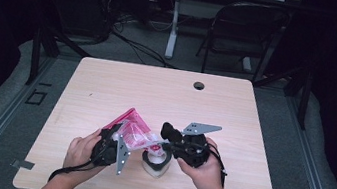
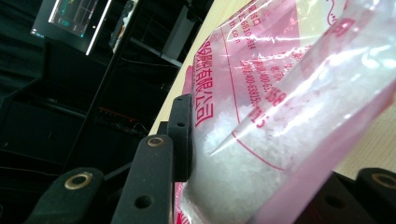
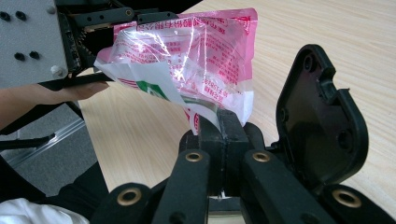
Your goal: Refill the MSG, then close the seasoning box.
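Note:
A pink and clear plastic bag with white grains inside hangs above the table's front middle, between my two grippers. My left gripper is shut on the bag's left part. In the left gripper view its black pad presses into the filled bag, and the other jaw is hidden behind the plastic. My right gripper comes in from the right. In the right gripper view its jaws are closed tight on a lower corner of the bag. The left gripper holds the bag's far end there.
A small white container with a dark rim stands on the wooden table just below the bag. A cable hole lies near the far edge. A black chair stands beyond the table.

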